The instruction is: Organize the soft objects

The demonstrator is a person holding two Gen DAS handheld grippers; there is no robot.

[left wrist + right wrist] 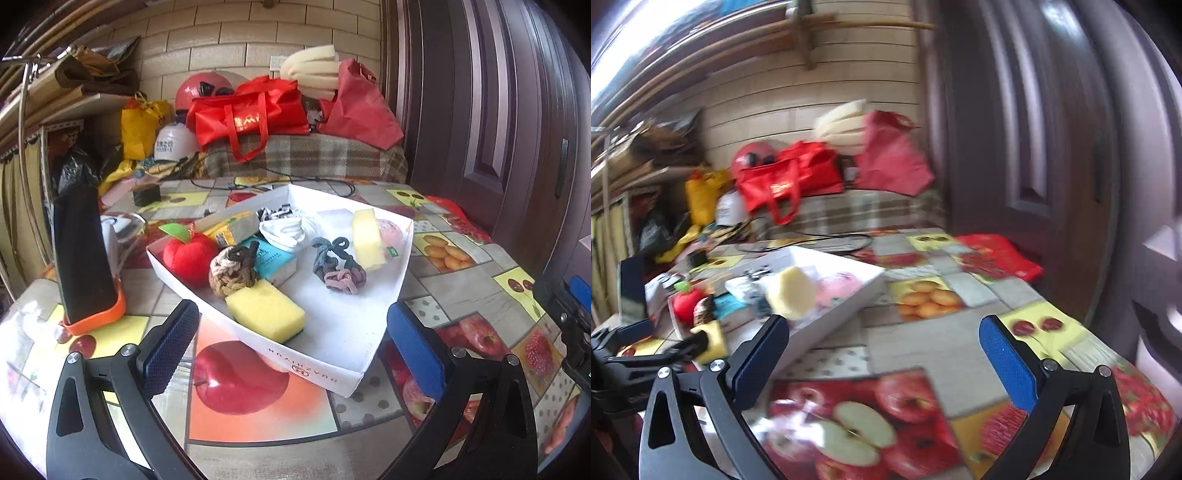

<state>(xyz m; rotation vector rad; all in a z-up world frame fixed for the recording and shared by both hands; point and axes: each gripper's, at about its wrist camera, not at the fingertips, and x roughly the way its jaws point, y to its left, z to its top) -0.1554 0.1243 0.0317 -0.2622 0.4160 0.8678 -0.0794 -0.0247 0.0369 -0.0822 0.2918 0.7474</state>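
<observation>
A white cardboard box point(343, 325) sits on the table and holds soft things: a red plush apple point(190, 258), a brown braided knot point(232, 271), a grey-pink braided knot point(338, 267), two yellow sponges point(267, 314) point(367, 240), a white sock bundle point(286, 230) and a pink ball point(391, 230). My left gripper point(291, 354) is open and empty, its fingers straddling the box's near corner. My right gripper point(882, 358) is open and empty above the tablecloth, right of the box point(846, 291). The right wrist view is blurred.
A black phone in an orange stand point(86, 258) stands left of the box. Red bags point(251, 110) lie on a plaid-covered bench behind the table. A red packet point(997, 254) lies at the table's far right. A dark door point(498, 110) is on the right.
</observation>
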